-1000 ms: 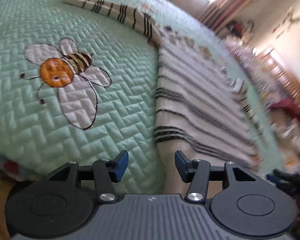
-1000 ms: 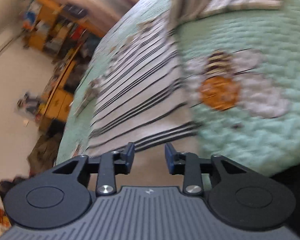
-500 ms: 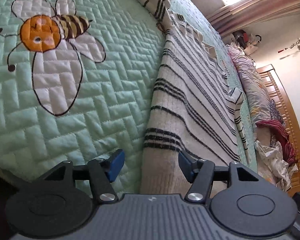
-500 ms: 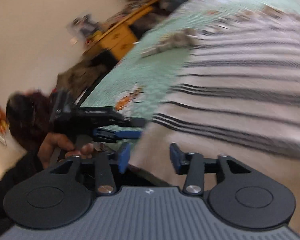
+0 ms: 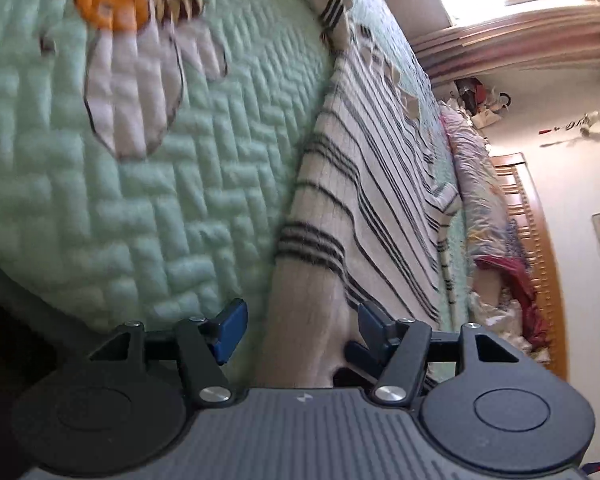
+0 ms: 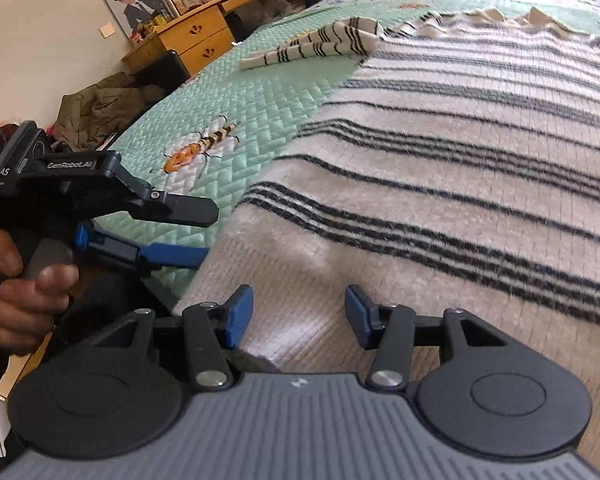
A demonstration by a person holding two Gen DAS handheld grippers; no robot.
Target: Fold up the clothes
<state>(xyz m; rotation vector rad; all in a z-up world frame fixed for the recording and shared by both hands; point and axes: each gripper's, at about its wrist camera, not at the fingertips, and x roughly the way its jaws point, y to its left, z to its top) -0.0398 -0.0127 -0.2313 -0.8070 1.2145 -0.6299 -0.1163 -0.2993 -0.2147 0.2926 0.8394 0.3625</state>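
Note:
A cream sweater with black stripes [image 6: 440, 168] lies flat on a mint green quilted bedspread [image 6: 236, 92]. Its near hem hangs at the bed's edge, and one sleeve [image 6: 312, 46] stretches out at the far left. My left gripper [image 5: 298, 320] is open, its jaws on either side of the hem's left corner [image 5: 300, 328]. It also shows in the right wrist view [image 6: 172, 232], held by a hand. My right gripper [image 6: 298, 314] is open just above the plain ribbed hem [image 6: 300, 344].
A bee picture [image 5: 140, 52] is stitched into the quilt left of the sweater. A wooden desk [image 6: 188, 36] and a pile of dark clothes [image 6: 100, 108] stand beyond the bed's left side. A wooden headboard [image 5: 536, 248] and bedding [image 5: 484, 184] lie past the sweater.
Both grippers have come down and closer to the sweater's near hem. The right wrist view has swung round from the room to the sweater. Both stay open.

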